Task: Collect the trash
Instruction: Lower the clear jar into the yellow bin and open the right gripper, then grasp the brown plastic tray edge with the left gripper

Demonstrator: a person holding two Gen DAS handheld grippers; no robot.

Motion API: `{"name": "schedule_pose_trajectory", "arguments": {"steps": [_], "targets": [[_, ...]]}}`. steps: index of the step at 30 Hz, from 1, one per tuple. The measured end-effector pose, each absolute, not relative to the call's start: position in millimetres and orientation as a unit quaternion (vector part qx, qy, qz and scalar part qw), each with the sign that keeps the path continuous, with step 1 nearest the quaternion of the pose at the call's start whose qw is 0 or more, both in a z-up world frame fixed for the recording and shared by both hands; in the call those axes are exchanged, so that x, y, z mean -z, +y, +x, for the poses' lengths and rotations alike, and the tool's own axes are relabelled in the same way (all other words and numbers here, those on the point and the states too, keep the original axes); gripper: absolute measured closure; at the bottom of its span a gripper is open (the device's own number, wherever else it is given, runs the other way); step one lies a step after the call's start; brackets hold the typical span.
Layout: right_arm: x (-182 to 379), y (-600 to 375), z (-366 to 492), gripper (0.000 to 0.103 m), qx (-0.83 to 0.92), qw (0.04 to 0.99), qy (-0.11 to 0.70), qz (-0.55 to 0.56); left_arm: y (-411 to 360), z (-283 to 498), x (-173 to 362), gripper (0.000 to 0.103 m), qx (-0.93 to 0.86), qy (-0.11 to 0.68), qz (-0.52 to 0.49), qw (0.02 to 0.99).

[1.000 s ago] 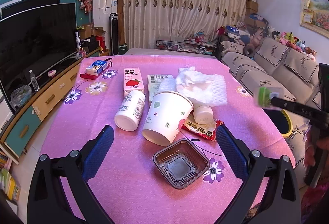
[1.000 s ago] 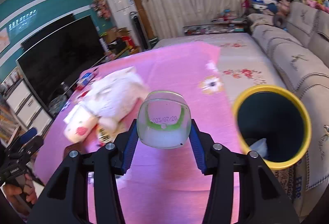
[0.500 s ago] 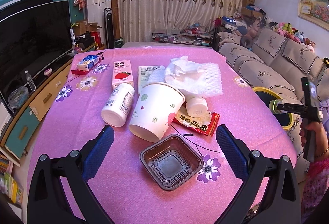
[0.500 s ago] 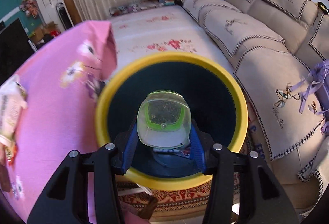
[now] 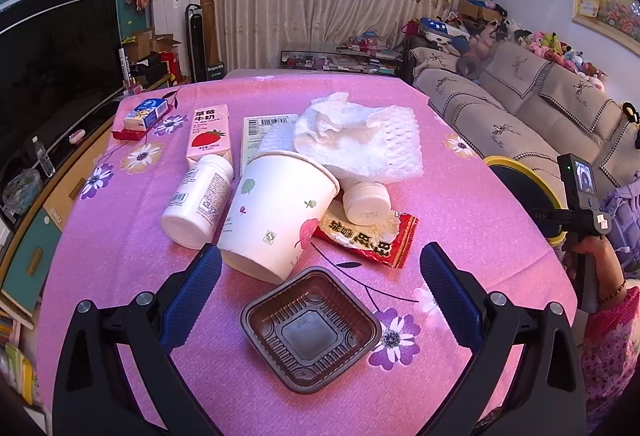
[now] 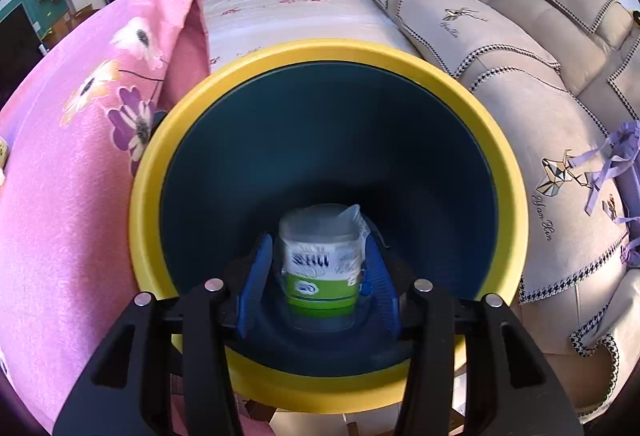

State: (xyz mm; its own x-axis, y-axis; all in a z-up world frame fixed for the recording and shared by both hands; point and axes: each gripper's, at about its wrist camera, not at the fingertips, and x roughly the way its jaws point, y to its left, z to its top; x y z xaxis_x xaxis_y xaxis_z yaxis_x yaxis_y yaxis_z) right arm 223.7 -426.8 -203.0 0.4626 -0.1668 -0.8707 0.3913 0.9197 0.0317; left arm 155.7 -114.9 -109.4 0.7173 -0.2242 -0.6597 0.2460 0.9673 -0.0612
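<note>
Hanging over the round dark-blue waste bin with a yellow rim point(image 6: 332, 53), the right gripper point(image 6: 318, 270) has its blue jaws parting around a small clear plastic cup with a green band and printed label point(image 6: 320, 264). The cup sits between the pads, blurred, inside the mouth of the bin; whether the pads are touching it I cannot tell, though the widening gap suggests it is being let go. It looks light and thin-walled, likely to dent under a hard squeeze and slick on its label, so a hold across the body near the stiffer rim would suit it best.

The left gripper point(image 5: 318, 300) has its jaws spread wide and empty above the surface, a table under a pink flowered cloth point(image 5: 460, 203). Below it lies a brown square plastic tray point(image 5: 310, 328), shallow and flimsy, best pinched at one wall. Beyond it lie a white paper cup on its side point(image 5: 276, 220), a white foam net sleeve with crumpled tissue point(image 5: 360, 139), a white plastic bottle on its side point(image 5: 198, 201), a pink strawberry milk carton point(image 5: 209, 133), a red snack wrapper point(image 5: 370, 238) and a small white jar point(image 5: 366, 201) touching the wrapper.

Around it the room has a grey sofa point(image 5: 520, 107), beige curtains and a dark television.
</note>
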Motion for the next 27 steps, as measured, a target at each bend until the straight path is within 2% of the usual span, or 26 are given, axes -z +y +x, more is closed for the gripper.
{"name": "schedule_pose_trajectory", "arguments": {"steps": [2,13,23,27], "targets": [[199.9,-424.9,222.3,0.05,0.162,0.85,0.487,0.119,-116.4,160.0,107.1,0.005,0.137,0.355,0.011,0.925],[137.0,-410.9,183.9,0.048,0.174,0.884,0.409,0.144,-139.5,169.3,95.4,0.005,0.169,0.346,0.045,0.922],[105.6,-407.5,162.3,0.047,0.18,0.898,0.373,0.15,-106.9,163.0,119.1,0.005,0.1,0.386,0.037,0.917],[100.1,-409.7,153.9,0.047,0.182,0.899,0.368,0.149,-100.6,165.6,137.6,0.013,0.076,0.413,0.049,0.906]]}}
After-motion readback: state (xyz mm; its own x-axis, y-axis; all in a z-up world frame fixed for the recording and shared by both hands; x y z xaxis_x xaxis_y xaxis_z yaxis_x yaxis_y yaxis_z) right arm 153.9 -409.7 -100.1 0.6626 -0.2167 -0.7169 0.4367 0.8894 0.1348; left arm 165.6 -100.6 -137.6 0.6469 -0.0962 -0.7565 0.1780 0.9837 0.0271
